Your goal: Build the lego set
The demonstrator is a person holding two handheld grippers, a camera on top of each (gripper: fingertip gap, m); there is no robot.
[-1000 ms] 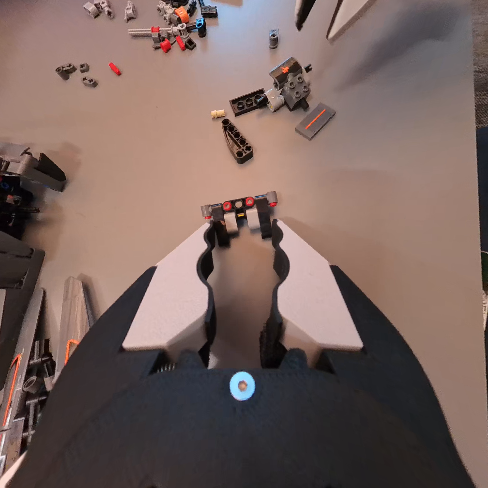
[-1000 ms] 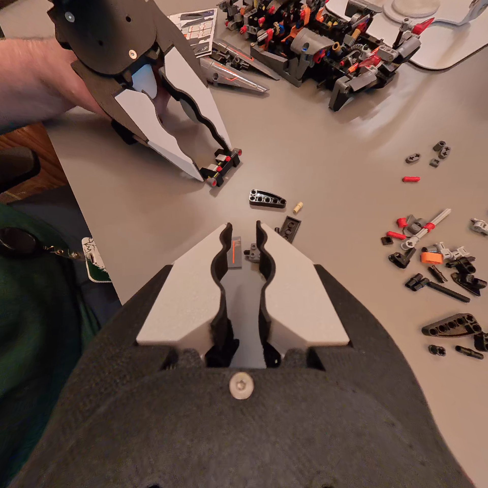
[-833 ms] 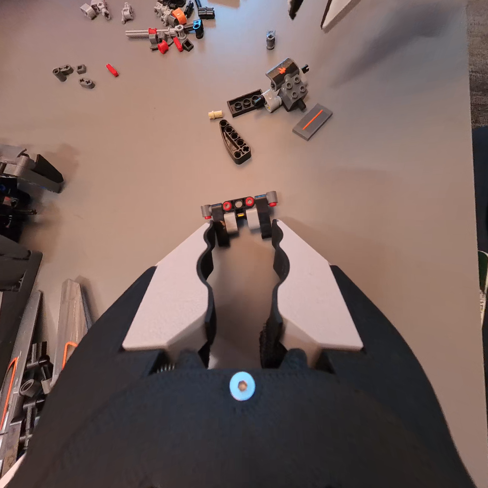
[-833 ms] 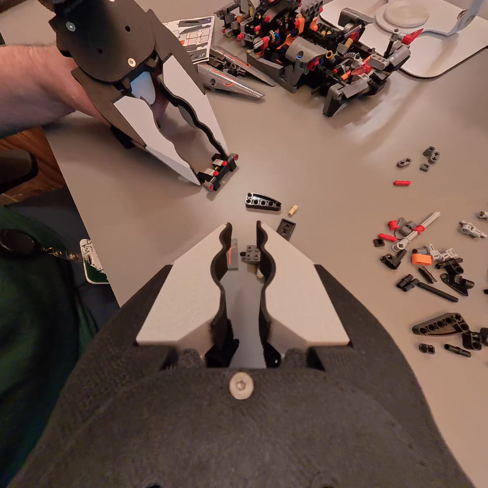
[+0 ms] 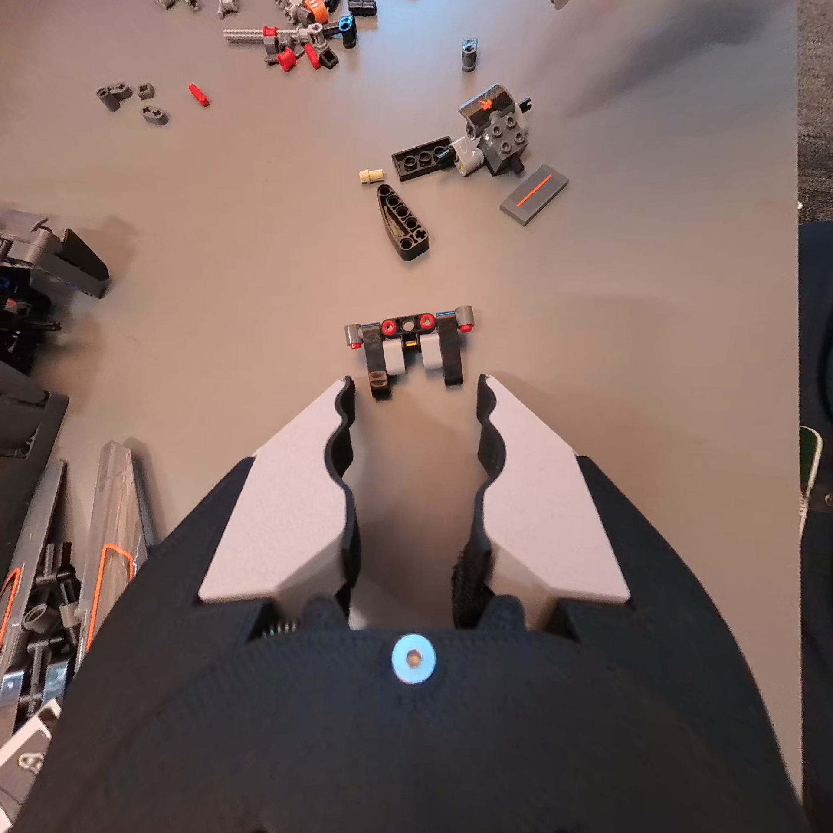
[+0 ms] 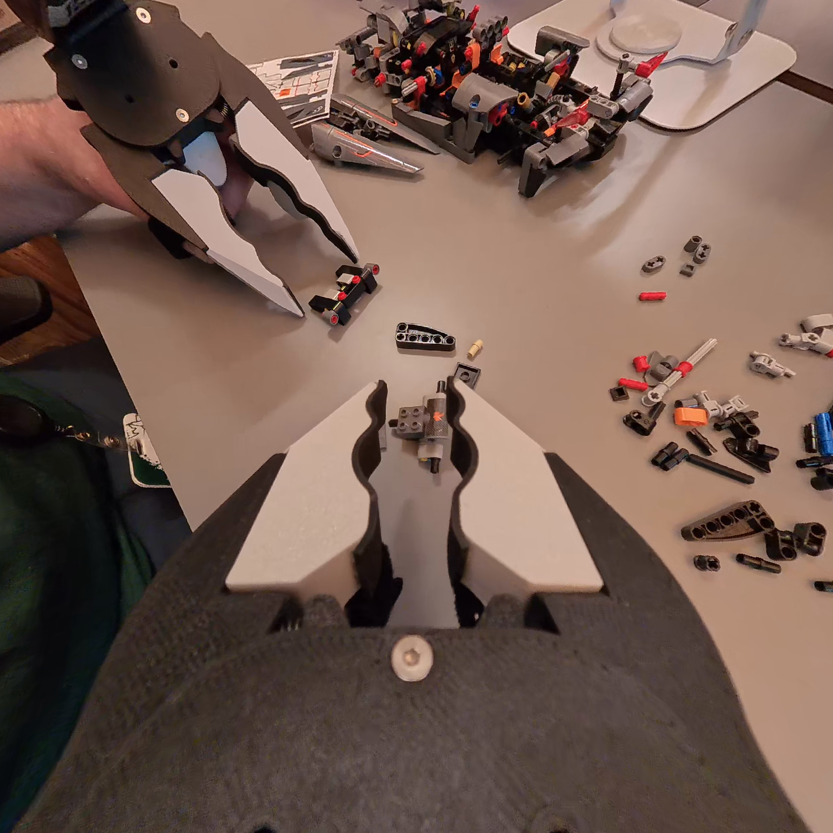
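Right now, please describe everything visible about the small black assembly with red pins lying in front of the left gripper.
The small black assembly is a short black beam with holes, two red pins in its face, grey connectors with red tips at both ends, and two black and two light grey arms pointing toward the left gripper. It looks plastic, lies flat on the table, and nothing grips it.

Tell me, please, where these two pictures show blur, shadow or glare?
Left wrist view: the far right of the table carries a soft smeared shadow; the loose parts near the top edge are slightly blurred. Right wrist view: pale sheen lies on the table beside the big model; edges bend from the wide lens.
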